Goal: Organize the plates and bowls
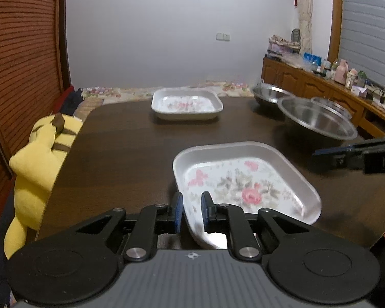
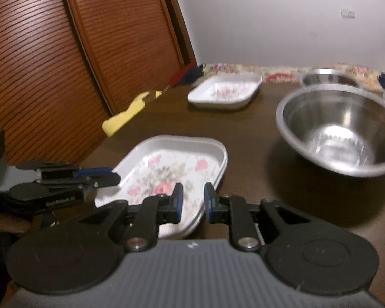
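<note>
A white square plate with pink flowers [image 1: 243, 179] lies near the front of the dark table [image 1: 120, 159]; it also shows in the right wrist view [image 2: 172, 164]. My left gripper [image 1: 191, 211] straddles its near rim, jaws slightly apart around the edge. My right gripper [image 2: 192, 201] straddles the plate's right rim the same way. A second floral plate [image 1: 186, 104] sits at the far middle [image 2: 224, 92]. A large steel bowl [image 1: 318, 119] stands on the right [image 2: 338, 131], with other steel bowls [image 1: 269, 93] behind it.
A yellow plush toy [image 1: 38, 159] lies off the table's left edge. A wooden sideboard [image 1: 320, 87] with clutter runs along the right wall. Slatted wooden doors [image 2: 64, 51] stand at the left. A flowered cloth [image 1: 141, 91] lies beyond the table's far edge.
</note>
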A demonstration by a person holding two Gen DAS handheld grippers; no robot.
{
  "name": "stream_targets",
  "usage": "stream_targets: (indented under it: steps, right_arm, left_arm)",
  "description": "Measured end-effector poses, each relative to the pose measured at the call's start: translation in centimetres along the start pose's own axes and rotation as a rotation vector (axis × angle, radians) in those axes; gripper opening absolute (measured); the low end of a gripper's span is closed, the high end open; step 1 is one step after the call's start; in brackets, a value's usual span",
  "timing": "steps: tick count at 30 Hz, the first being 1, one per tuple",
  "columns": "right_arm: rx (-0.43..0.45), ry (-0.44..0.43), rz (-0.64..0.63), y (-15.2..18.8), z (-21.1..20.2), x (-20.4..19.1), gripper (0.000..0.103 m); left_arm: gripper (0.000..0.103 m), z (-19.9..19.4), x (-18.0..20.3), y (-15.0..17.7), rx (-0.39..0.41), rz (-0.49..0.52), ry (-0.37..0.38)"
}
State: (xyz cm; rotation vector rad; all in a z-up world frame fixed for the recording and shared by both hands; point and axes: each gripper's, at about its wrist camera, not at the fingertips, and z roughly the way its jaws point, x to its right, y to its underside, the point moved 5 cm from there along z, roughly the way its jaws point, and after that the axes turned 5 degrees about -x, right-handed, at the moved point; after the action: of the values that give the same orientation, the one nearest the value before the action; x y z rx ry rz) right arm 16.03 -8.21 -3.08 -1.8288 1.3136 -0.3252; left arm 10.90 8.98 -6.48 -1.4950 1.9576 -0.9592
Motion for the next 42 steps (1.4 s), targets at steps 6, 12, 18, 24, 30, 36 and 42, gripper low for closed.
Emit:
stream_targets:
  steps: [6,12,18,24,30,36,42]
  right_arm:
    - [0.065,0.013,-0.028,-3.4,-2.1,0.4,0.020]
    - [0.105,0.036,-0.062,-7.6,-2.1,0.8,0.020]
    - [0.128,0.052,-0.045,-11.1,-0.7,1.5,0.020]
    - [0.093,0.077,0.000,-13.1,1.5,3.1,0.021]
    - [0.046,0.113,0.033,-14.6,4.5,4.8,0.023]
    - [-0.018,0.145,0.092,-15.0,8.1,6.5,0.033]
    - [-0.075,0.142,0.145,-15.3,10.8,7.3,0.033]
  left_arm:
    - [0.020,-0.7,-0.1,-2.6,0.042,0.014,0.017]
    - [0.027,-0.6,0.2,-6.6,0.091,0.061,0.028]
    - [0.037,-0.2,0.9,-10.3,0.141,0.120,0.043]
    - [0.047,2.3,0.3,-12.7,0.129,0.114,0.082]
    - [0.047,6.0,-1.5,-14.0,0.105,0.060,0.069]
    - [0.047,9.5,-3.4,-14.9,0.072,0.014,0.038]
    - [0.047,11.9,-4.9,-14.9,0.039,-0.012,0.023]
